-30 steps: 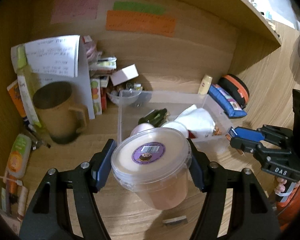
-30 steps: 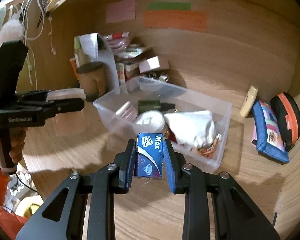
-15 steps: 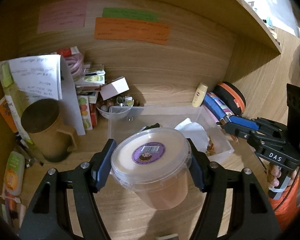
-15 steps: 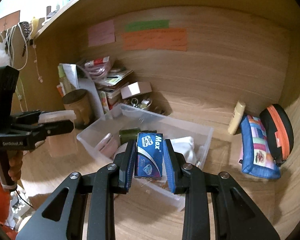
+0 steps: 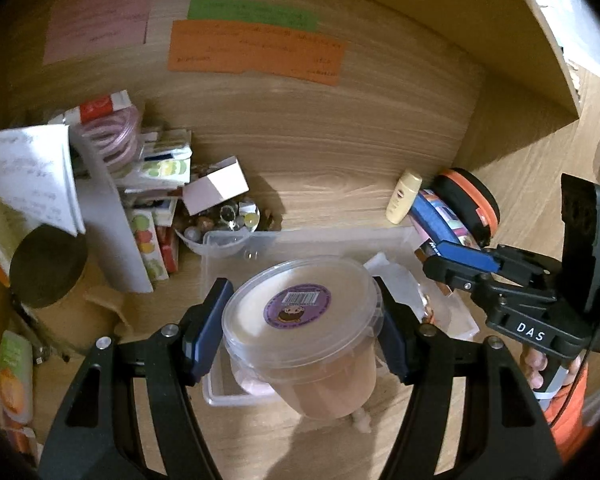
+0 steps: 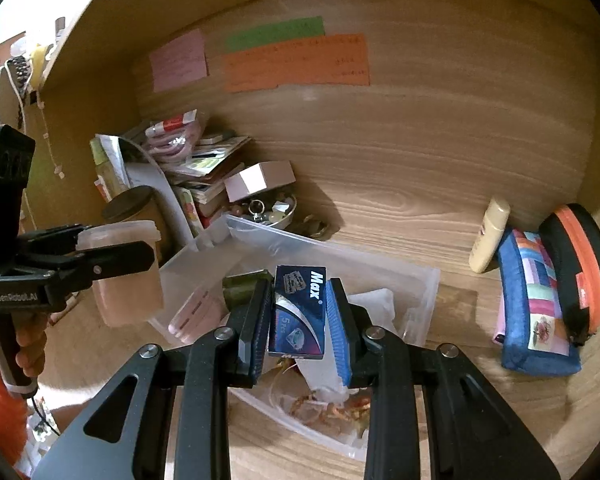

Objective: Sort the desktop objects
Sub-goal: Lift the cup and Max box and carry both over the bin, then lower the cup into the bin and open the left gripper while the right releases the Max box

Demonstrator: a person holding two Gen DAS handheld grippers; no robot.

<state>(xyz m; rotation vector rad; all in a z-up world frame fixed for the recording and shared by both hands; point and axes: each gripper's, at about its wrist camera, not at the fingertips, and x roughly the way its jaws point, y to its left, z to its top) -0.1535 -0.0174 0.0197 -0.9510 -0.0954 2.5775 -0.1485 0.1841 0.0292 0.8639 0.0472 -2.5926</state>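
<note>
A: Nearest, in the left gripper [image 5: 300, 328]?
B: Clamped on a lidded plastic tub [image 5: 302, 336] by its sides, upright, purple sticker on the lid, lifted over the near end of the clear bin [image 5: 228, 240].

A: And the right gripper [image 6: 298, 320]?
B: Pinched narrow on a small blue box [image 6: 298, 312] marked "Max", raised above the same bin [image 6: 420, 280].

A: Inside the bin?
B: A dark green bottle [image 6: 242, 288], crumpled white paper [image 6: 374, 300], some pinkish thing at one end, hard to tell what.

A: Farther back on the desk?
B: Left rear corner: brown mug [image 5: 48, 268], loose papers [image 5: 32, 176], stacked packets, a small white box [image 5: 216, 188], a little bowl of trinkets [image 5: 224, 224]. Right, toward the back wall: a cream tube [image 6: 490, 240] leaning, a patchwork blue pouch [image 6: 536, 304], a black-and-orange case [image 6: 580, 256] touching it.

A: On the back wall?
B: Pink [image 5: 100, 20], green [image 5: 252, 12] and orange notes [image 5: 256, 52].
</note>
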